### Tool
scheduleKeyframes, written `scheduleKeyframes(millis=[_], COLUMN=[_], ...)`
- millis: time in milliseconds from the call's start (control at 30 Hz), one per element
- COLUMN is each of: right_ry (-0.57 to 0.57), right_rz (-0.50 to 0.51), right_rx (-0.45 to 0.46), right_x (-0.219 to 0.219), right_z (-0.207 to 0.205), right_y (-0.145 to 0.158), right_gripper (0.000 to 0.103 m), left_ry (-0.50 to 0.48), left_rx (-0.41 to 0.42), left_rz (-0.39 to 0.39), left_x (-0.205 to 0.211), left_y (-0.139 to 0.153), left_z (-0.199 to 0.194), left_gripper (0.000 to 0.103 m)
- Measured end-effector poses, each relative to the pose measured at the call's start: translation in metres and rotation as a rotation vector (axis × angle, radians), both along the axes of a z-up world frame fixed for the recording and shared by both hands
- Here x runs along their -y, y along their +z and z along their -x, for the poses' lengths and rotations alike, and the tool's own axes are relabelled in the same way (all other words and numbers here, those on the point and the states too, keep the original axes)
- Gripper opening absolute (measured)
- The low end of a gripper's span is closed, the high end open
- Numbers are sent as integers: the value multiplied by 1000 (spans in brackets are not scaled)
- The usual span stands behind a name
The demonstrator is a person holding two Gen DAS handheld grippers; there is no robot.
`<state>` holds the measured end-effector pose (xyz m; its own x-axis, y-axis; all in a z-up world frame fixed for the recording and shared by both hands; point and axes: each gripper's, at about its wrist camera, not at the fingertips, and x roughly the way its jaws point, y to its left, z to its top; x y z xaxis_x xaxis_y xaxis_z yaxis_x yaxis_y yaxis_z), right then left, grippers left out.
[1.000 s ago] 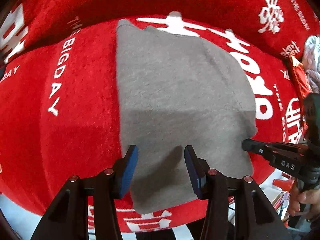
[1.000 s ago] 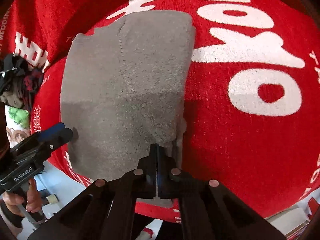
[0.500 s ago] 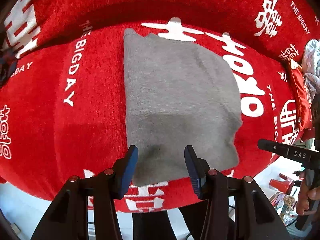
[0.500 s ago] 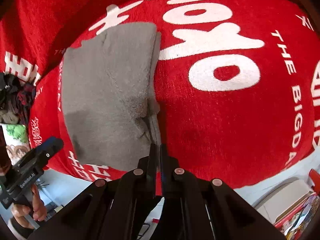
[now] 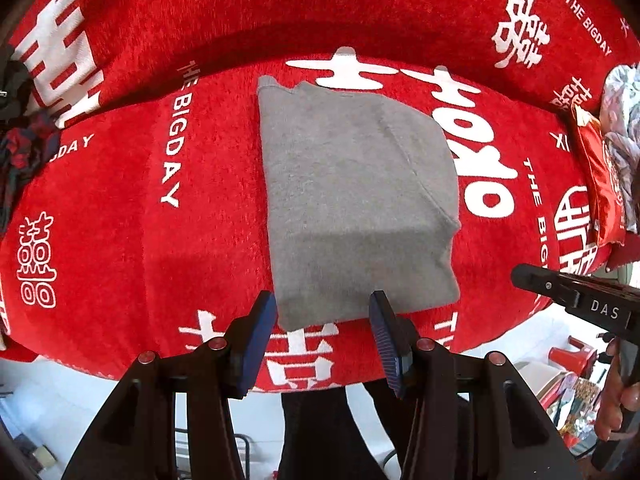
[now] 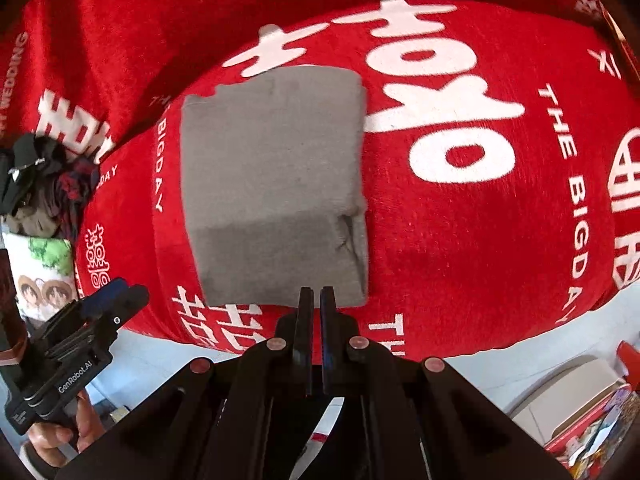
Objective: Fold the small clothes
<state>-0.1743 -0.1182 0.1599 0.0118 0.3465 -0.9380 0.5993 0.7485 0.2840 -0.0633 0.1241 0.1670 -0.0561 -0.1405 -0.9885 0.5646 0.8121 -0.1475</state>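
Progress: the grey garment (image 5: 356, 208) lies folded into a compact, roughly square block, so this piece looks done or close to it; neither tool is touching it
What is left: probably setting this piece aside and taking the next from the dark clothes pile (image 6: 44, 176) at the left edge of the cover; whether those items still need folding I cannot tell
Garment location: near the middle of the red blanket (image 5: 120, 220), with its near edge close to the blanket's front edge
Garment look: plain mid-grey, soft and fuzzy like knit or fleece; flat on top with straight left and near edges; a seam runs diagonally across the right part; the right edge shows a small pucker where layers meet, and the far edge has a small stepped notch
Left gripper (image 5: 323, 334): blue pads parted with nothing between them, hovering above the garment's near edge
Right gripper (image 6: 316, 304): pads brought together with only a sliver of gap, holding nothing, above the garment's near right corner
Surroundings: the blanket carries white lettering and characters; a shiny red packet (image 5: 600, 184) sits at its right end
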Motion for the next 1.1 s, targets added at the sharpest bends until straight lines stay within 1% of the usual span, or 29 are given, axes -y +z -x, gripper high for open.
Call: scheduleKeyframes(millis=[200,300,333,367,400,467,500,533,567,600,767,800,833,867,900,1000,1067,1100], right_ry=[60,70,72,73,74,79,80,81,80,76,76,75,72,69,62,57,62,66], right_rz=[30,40,45,51,59,71,77,83,90,102,129,135,147,156,168,197,219,234], right_rx=[-19,-17,-16,-14,-9,0,3,6,11,20,35,37,42,47,55,58,61,59], right_x=[-13,-14,-14,-14,-14,-13,-12,-12,-11,-11,-10,-9,-9,-10,-9,-8,-8,-8], right_z=[-10,-17,-19,-22,-25,-31,-33,-35,-37,-40,-46,-47,-47,-47,-47,-47,-47,-47], right_y=[14,19,21,23,26,31,34,36,38,42,50,52,54,56,58,61,62,64], right_gripper=[4,4,4,4,4,5,12,31,43,59,62,68,77,81,82,84,88,92], left_ry=[-24,-15,-6,1,17,38,42,46,52,62,94,97,97,95,94,86,82,80], left_rx=[11,24,29,32,47,85,96,99,100,100,102,105,110,114,116,129,131,137], left_rz=[4,12,14,14,17,30,27,24,23,24,35,35,30,25,21,-1,-10,-20], left_x=[0,0,0,0,-1,-3,-2,-2,-2,-3,-5,-5,-5,-4,-4,-1,0,1], left_y=[17,27,31,33,37,44,47,48,49,50,53,54,54,54,55,55,55,55], left_z=[3,-1,-4,-5,-7,-10,-12,-14,-16,-18,-25,-25,-25,-24,-23,-22,-22,-22], left_gripper=[50,50,53,74,91,92,92,92,92,92,92,92,92,93,102,103,103,103])
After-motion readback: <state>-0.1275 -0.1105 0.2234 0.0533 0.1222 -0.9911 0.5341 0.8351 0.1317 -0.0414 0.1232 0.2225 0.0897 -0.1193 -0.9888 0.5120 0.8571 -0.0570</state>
